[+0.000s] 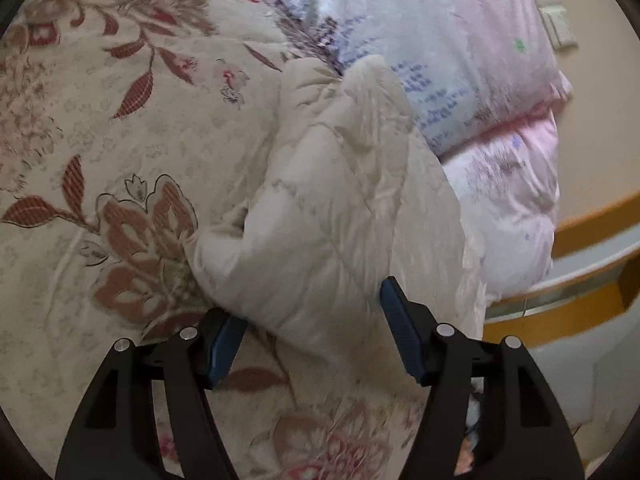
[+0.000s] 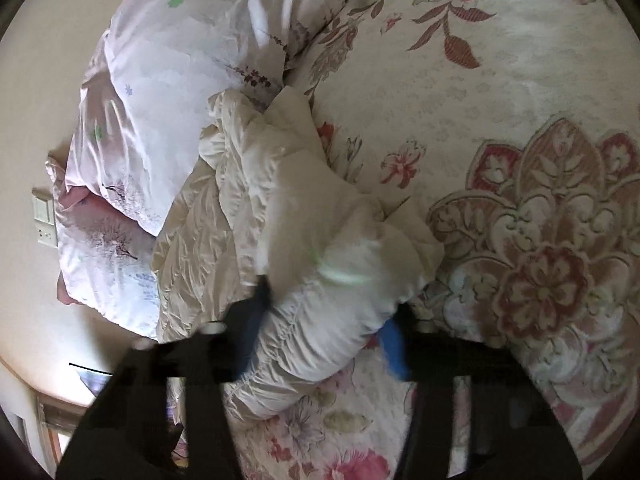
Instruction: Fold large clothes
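Observation:
A cream puffy jacket (image 1: 320, 200) lies crumpled on the bed, up against the pillows. In the left wrist view my left gripper (image 1: 308, 304) stands open around the jacket's near end. The blue pad of its right finger (image 1: 400, 332) is bare, with no fabric pressed on it. In the right wrist view the same jacket (image 2: 288, 208) runs from the pillows toward me. My right gripper (image 2: 332, 304) is blurred, and a thick roll of the jacket fills the gap between its fingers, both pads against the fabric.
A floral bedspread (image 1: 120, 120) (image 2: 520, 120) covers the bed. Two pink and white pillows (image 1: 460, 60) (image 2: 160, 80) are stacked at the head. Wall switches (image 1: 552, 12) (image 2: 44, 220) and a wooden bed frame (image 1: 592, 216) lie beyond them.

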Available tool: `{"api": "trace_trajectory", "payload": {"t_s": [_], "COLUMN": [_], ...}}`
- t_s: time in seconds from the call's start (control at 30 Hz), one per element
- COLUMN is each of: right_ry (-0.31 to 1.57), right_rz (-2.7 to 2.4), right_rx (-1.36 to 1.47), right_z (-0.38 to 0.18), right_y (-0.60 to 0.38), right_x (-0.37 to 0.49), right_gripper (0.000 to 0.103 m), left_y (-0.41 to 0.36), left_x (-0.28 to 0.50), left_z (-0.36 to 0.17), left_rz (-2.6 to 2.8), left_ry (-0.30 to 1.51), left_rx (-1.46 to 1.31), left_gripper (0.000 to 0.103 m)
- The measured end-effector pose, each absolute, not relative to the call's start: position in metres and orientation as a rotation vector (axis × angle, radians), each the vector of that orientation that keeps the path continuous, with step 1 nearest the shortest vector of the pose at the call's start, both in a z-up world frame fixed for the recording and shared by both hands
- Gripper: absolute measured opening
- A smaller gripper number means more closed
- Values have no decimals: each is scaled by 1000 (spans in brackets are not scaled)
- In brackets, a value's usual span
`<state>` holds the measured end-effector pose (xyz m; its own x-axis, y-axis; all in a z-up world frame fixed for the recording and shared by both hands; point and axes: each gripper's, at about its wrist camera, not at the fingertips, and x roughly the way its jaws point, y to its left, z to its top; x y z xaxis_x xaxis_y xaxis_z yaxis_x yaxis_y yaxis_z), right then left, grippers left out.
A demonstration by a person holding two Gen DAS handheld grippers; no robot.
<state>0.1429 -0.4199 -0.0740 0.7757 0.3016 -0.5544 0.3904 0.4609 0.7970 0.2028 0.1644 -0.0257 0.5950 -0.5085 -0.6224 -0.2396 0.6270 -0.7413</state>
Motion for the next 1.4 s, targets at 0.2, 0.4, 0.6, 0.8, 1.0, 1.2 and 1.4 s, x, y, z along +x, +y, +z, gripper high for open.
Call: {"api": "trace_trajectory", "payload": {"t_s": [0.2,0.4,0.6,0.8,1.0,1.2,1.4], "right_ry": [686,688,759,853,679,585,614], "right_rz": [30,135,214,156,-165,-56,115], "right_rx": [1077,1000,913,599,384,157,-10], "right_z": [-59,-40,-40,-34,6,40,34], "right_y": [-413,-395,-370,-332,-330,-256,-163], "right_x": [137,121,97,63,47,73,114], "right_gripper": [17,15,15,33,66,55,43], "left_y": [177,200,230,245,242,243,239], "left_x": [215,194,145,105,106,105,104], "left_z": [-34,-15,-7,-11,-16,-19,-20], "left_rz": [-192,-209,-184,-145,-130,-101,-62], "left_ry": [857,778,749,732,736,726,709], "left_rx": [-1010,-1000,-1009,-966,-938,-930,-927], "left_gripper": [21,14,14,19,39,52,57]}}
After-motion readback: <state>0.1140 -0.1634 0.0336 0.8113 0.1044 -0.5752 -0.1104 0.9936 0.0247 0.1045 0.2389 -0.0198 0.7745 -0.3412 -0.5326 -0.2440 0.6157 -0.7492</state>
